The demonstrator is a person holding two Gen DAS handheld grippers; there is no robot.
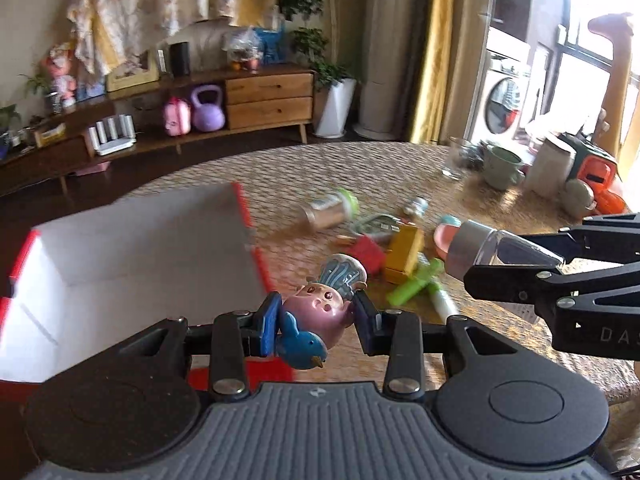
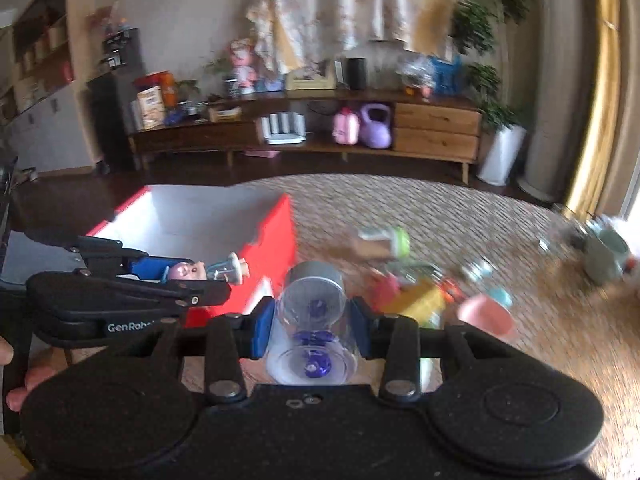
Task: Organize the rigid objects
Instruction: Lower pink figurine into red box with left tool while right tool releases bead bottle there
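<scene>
My left gripper (image 1: 316,320) is shut on a pink and blue toy figurine (image 1: 320,312) and holds it above the table next to the red box (image 1: 256,264) with a white inside. The figurine also shows in the right wrist view (image 2: 200,270), over the box's (image 2: 276,248) near corner. My right gripper (image 2: 312,320) is shut on a clear jar with a silver lid (image 2: 312,304) that holds blue bits. In the left wrist view the jar (image 1: 492,248) is held at the right, above the table.
On the woven table mat lie several loose objects: a green-capped can (image 1: 330,210), a yellow block (image 1: 406,252), a red block (image 1: 366,252), a green marker (image 1: 416,284), a pink dish (image 1: 444,238). A glass (image 1: 456,160), green mug (image 1: 502,168) and white container (image 1: 550,168) stand far right.
</scene>
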